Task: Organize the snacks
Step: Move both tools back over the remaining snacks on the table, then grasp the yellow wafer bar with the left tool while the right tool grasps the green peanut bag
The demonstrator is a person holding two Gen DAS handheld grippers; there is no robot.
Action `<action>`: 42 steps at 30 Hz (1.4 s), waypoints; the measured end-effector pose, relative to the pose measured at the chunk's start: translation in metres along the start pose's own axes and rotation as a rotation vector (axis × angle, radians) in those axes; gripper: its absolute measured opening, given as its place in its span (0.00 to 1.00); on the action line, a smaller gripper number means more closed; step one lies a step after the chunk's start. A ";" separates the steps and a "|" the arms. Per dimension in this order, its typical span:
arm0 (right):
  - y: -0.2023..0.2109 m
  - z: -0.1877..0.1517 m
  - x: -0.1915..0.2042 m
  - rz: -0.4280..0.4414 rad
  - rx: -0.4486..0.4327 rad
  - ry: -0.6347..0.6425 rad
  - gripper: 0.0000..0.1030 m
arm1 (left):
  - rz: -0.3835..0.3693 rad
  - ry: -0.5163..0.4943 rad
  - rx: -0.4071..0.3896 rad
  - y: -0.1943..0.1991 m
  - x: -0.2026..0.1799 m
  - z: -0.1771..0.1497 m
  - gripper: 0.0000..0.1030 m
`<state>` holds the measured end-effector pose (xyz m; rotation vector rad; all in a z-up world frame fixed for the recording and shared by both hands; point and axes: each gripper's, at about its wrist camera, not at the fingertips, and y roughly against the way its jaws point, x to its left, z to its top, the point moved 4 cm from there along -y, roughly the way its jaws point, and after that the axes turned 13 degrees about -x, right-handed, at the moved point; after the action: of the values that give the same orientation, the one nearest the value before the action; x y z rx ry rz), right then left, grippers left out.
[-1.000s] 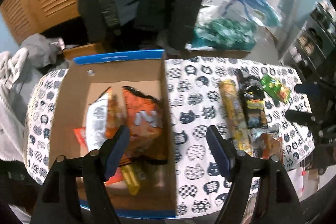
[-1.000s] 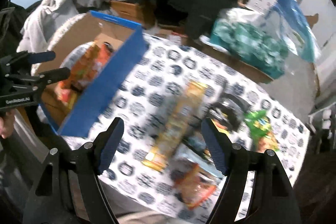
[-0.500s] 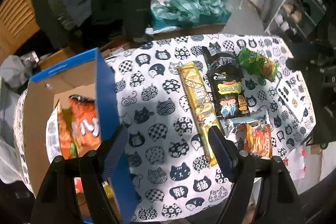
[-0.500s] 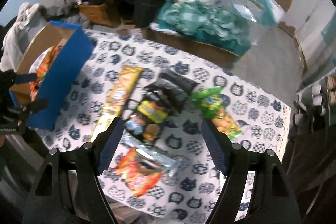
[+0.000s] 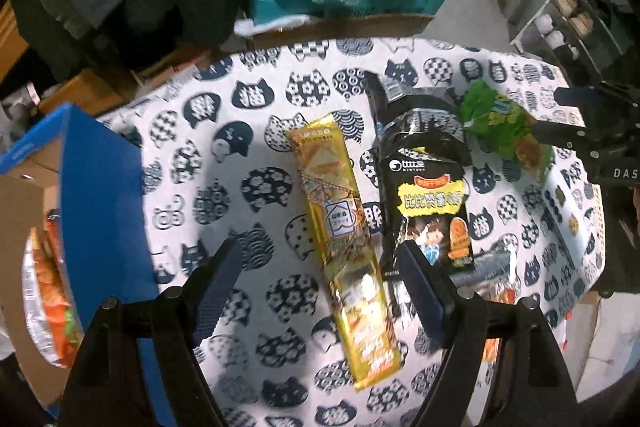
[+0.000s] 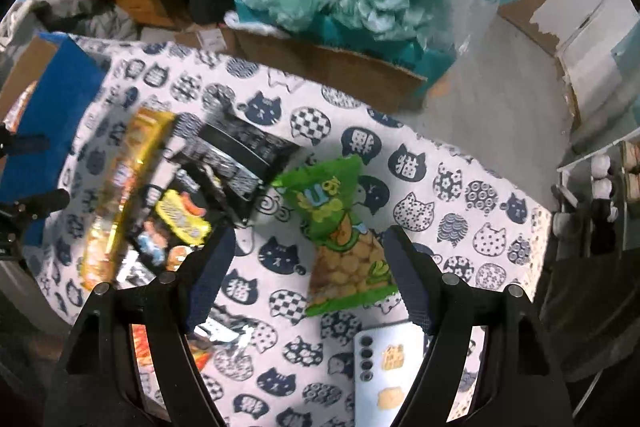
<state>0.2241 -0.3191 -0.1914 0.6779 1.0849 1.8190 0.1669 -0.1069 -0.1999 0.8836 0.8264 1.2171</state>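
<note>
A long yellow snack pack (image 5: 344,227) lies lengthwise on the cat-print tablecloth (image 5: 248,155); my left gripper (image 5: 320,295) hangs open above its lower half, nothing between the fingers. Right of it lies a black snack bag (image 5: 430,183), then a green snack bag (image 5: 500,131). In the right wrist view my right gripper (image 6: 308,275) stands open over that green snack bag (image 6: 340,223), with the black bag (image 6: 236,163) and yellow pack (image 6: 128,187) blurred to its left. The blue-edged cardboard box (image 5: 100,195) at the left holds orange snack bags (image 5: 52,291).
A light blue phone (image 6: 394,367) lies on the cloth near the front right. An orange snack pack (image 6: 200,355) sits partly hidden behind my right gripper's left finger. Beyond the table stands a cardboard box (image 6: 324,63) of teal plastic bags, dark hanging clothes and a shelf at the far right.
Both grippers have swung right and lower, away from the box. The left now hangs over the yellow pack, the right over the green bag. Both stay open.
</note>
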 end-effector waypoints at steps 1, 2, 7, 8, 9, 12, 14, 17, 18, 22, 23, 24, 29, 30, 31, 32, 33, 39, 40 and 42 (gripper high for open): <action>-0.006 -0.001 -0.002 -0.007 0.011 0.004 0.74 | -0.002 0.004 0.008 -0.005 0.000 -0.001 0.79; -0.015 -0.002 -0.005 -0.012 0.026 0.009 0.74 | -0.002 0.012 0.018 -0.011 0.000 -0.002 0.79; -0.043 -0.009 -0.010 -0.016 0.079 0.037 0.74 | 0.006 0.027 0.057 -0.034 0.002 -0.009 0.79; -0.047 -0.011 -0.011 -0.022 0.088 0.044 0.74 | 0.007 0.030 0.064 -0.037 0.003 -0.010 0.79; -0.052 -0.012 -0.012 -0.027 0.100 0.050 0.74 | 0.004 0.036 0.072 -0.041 0.003 -0.012 0.79; -0.065 -0.017 -0.014 -0.040 0.122 0.065 0.74 | -0.001 0.046 0.090 -0.051 0.002 -0.016 0.79; -0.071 -0.020 -0.014 -0.050 0.127 0.071 0.74 | -0.002 0.044 0.094 -0.056 0.001 -0.019 0.82; -0.080 -0.028 -0.013 -0.069 0.147 0.080 0.74 | 0.010 0.013 0.073 -0.058 -0.006 -0.020 0.83; -0.082 -0.030 -0.013 -0.077 0.152 0.084 0.71 | 0.006 0.005 0.073 -0.059 -0.008 -0.020 0.83; -0.088 -0.044 -0.010 -0.068 0.176 0.073 0.51 | -0.013 -0.002 0.065 -0.060 -0.018 -0.024 0.80; -0.088 -0.047 -0.009 -0.065 0.179 0.069 0.51 | -0.015 -0.008 0.064 -0.059 -0.019 -0.025 0.72; -0.088 -0.050 -0.008 -0.060 0.184 0.070 0.49 | -0.014 -0.018 0.061 -0.058 -0.021 -0.027 0.67; -0.078 -0.060 -0.010 -0.034 0.181 0.019 0.43 | -0.021 -0.043 0.056 -0.057 -0.028 -0.035 0.36; -0.074 -0.062 -0.012 -0.031 0.180 0.009 0.42 | -0.021 -0.042 0.050 -0.056 -0.028 -0.036 0.35; -0.071 -0.064 -0.013 -0.028 0.178 0.004 0.40 | -0.021 -0.040 0.040 -0.052 -0.026 -0.036 0.32; -0.066 -0.065 -0.014 -0.029 0.174 0.002 0.39 | -0.023 -0.041 0.035 -0.050 -0.026 -0.037 0.29; -0.063 -0.061 -0.015 -0.031 0.170 -0.003 0.38 | -0.025 -0.047 0.031 -0.048 -0.026 -0.038 0.29; -0.036 -0.066 -0.019 -0.023 0.147 -0.048 0.36 | -0.013 -0.069 0.007 -0.030 -0.020 -0.035 0.29; -0.029 -0.068 -0.019 -0.021 0.143 -0.056 0.36 | -0.013 -0.071 -0.001 -0.025 -0.019 -0.034 0.29; -0.020 -0.067 -0.025 -0.012 0.131 -0.073 0.36 | -0.014 -0.080 -0.021 -0.014 -0.019 -0.033 0.29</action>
<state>0.1908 -0.3633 -0.2413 0.8078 1.1640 1.7105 0.1402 -0.1238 -0.2259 0.9020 0.7530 1.1688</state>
